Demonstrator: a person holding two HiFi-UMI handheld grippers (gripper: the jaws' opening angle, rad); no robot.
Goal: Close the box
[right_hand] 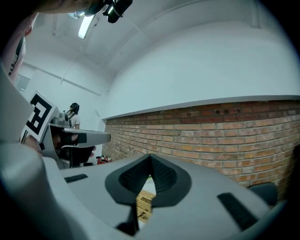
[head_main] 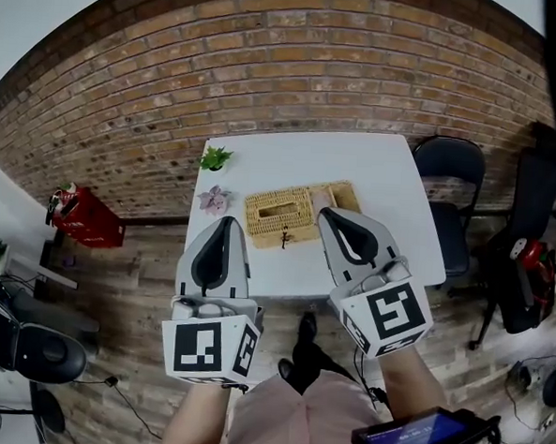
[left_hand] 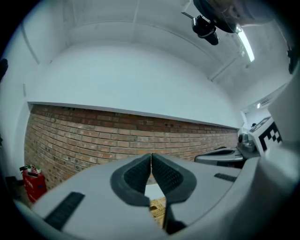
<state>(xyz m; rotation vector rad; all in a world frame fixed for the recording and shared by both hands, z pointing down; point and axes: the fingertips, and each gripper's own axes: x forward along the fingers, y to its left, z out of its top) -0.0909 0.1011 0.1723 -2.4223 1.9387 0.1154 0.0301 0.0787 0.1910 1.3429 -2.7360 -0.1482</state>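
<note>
Two hand-held grippers, both clenched on nothing. The left hand-held gripper [head_main: 226, 224] has its jaws pressed together, tips at 8 o'clock of the woven box [head_main: 278, 216]. The right hand-held gripper [head_main: 327, 215] is likewise closed and empty, tips over the box's 3 o'clock edge; contact unclear. The box sits on the white tabletop [head_main: 301, 157], toward its 6 o'clock side, with a woven flap [head_main: 344, 194] at the box's 2 o'clock. The green plant [head_main: 214, 157] and pink plant [head_main: 214, 199] stand at 9 to 10 o'clock of the box.
</note>
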